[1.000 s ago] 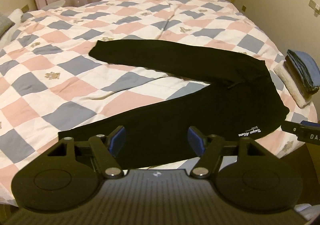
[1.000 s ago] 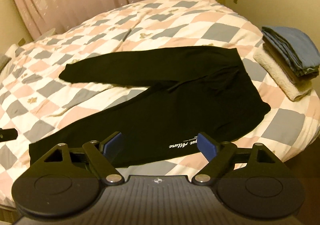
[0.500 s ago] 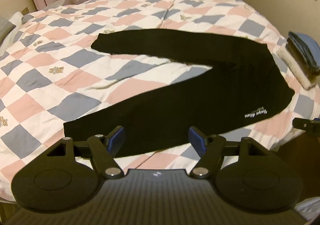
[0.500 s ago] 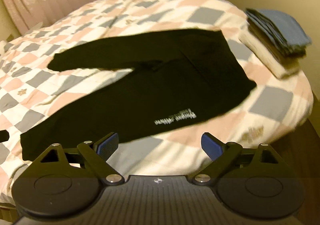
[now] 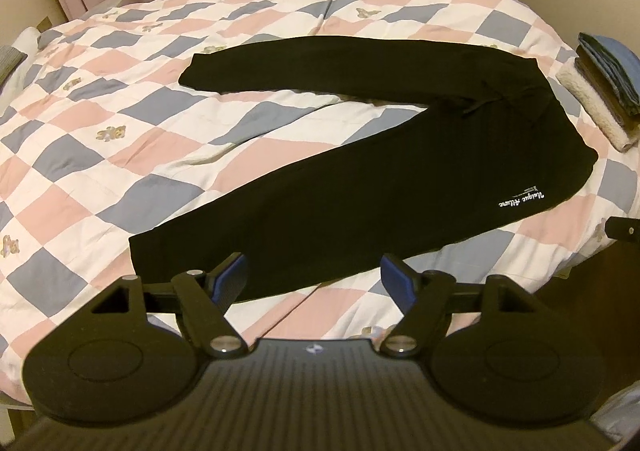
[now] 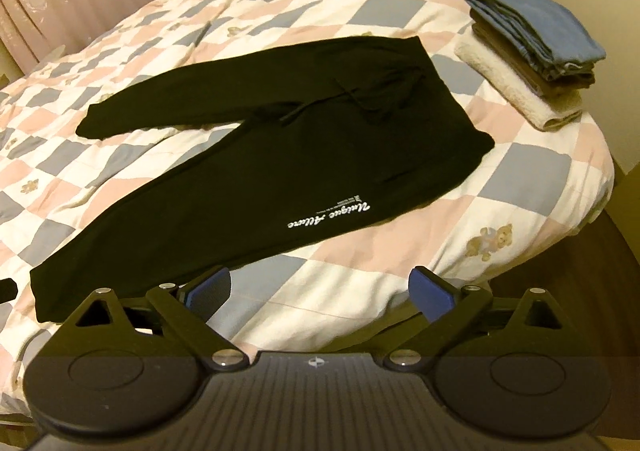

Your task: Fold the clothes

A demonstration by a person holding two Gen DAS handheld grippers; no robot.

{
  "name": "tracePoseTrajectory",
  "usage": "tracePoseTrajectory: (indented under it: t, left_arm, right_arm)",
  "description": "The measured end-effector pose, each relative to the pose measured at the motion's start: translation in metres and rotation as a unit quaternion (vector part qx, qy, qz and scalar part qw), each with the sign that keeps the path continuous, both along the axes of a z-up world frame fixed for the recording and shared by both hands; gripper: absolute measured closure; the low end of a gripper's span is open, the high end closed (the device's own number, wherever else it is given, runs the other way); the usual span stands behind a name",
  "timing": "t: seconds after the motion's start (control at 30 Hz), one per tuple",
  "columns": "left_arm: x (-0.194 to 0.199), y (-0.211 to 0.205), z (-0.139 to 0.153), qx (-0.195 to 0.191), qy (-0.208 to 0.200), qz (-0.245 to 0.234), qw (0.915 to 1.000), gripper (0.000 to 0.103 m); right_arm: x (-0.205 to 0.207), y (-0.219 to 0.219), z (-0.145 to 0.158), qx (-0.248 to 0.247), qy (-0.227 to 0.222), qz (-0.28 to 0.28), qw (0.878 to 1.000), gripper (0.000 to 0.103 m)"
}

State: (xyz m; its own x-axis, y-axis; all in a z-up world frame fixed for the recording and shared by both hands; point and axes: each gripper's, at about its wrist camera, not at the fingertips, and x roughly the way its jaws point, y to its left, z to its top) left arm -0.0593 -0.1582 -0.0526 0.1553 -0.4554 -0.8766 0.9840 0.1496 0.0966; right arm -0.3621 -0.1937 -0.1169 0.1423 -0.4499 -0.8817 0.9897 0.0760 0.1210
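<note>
Black trousers (image 5: 384, 179) are laid flat on the quilt (image 5: 100, 99) near the bed's near right corner, legs splayed towards the left, waistband near the right edge. White lettering (image 6: 330, 215) is seen by the near hem. A folded stack (image 6: 528, 47) is set at the right edge, apart from the trousers. Bare quilt is left beyond. The left gripper (image 5: 312, 281) and right gripper (image 6: 322, 287) are held spread, empty, over the near edge.

left wrist: bed's near edge, facing curtains | right wrist: likewise | shared: trousers (image 5: 360, 179) (image 6: 280, 171)
</note>
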Motion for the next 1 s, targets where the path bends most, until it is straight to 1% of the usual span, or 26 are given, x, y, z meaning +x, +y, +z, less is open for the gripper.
tracePoseTrajectory:
  t: [0.33, 0.5, 0.6, 0.7, 0.8, 0.83, 0.87, 0.9, 1.0]
  left_arm:
    - [0.016, 0.004, 0.0, 0.002, -0.002, 0.021, 0.9998, 0.03]
    - [0.024, 0.008, -0.002, -0.003, 0.003, 0.031, 0.9995, 0.03]
    - [0.03, 0.009, -0.004, -0.012, 0.012, 0.044, 0.9989, 0.03]
    - [0.037, 0.008, -0.007, -0.019, 0.027, 0.052, 0.9981, 0.029]
    - [0.041, 0.006, -0.013, -0.019, 0.026, 0.059, 0.9977, 0.024]
    - [0.04, 0.005, -0.015, -0.018, 0.022, 0.061, 0.9977, 0.019]
    - [0.04, 0.002, -0.017, -0.014, 0.017, 0.062, 0.9978, 0.014]
    - [0.039, -0.002, -0.02, -0.009, 0.015, 0.063, 0.9978, 0.013]
    - [0.037, -0.02, -0.033, 0.014, 0.028, 0.072, 0.9969, 0.012]
  right_arm:
    - [0.016, -0.006, -0.002, 0.004, 0.004, 0.014, 1.0, 0.003]
    - [0.02, -0.007, -0.007, 0.011, -0.005, 0.016, 1.0, 0.003]
    - [0.014, -0.013, -0.01, 0.018, -0.04, 0.002, 0.999, 0.003]
    - [0.006, -0.022, -0.015, 0.03, -0.076, -0.026, 0.996, 0.002]
    - [0.001, -0.034, -0.024, 0.055, -0.114, -0.043, 0.991, 0.002]
    - [0.001, -0.038, -0.027, 0.061, -0.126, -0.045, 0.989, 0.002]
    - [0.0, -0.041, -0.03, 0.068, -0.137, -0.045, 0.987, 0.002]
    - [0.001, -0.046, -0.033, 0.075, -0.144, -0.044, 0.986, 0.002]
    - [0.008, -0.065, -0.045, 0.108, -0.166, -0.026, 0.98, 0.002]
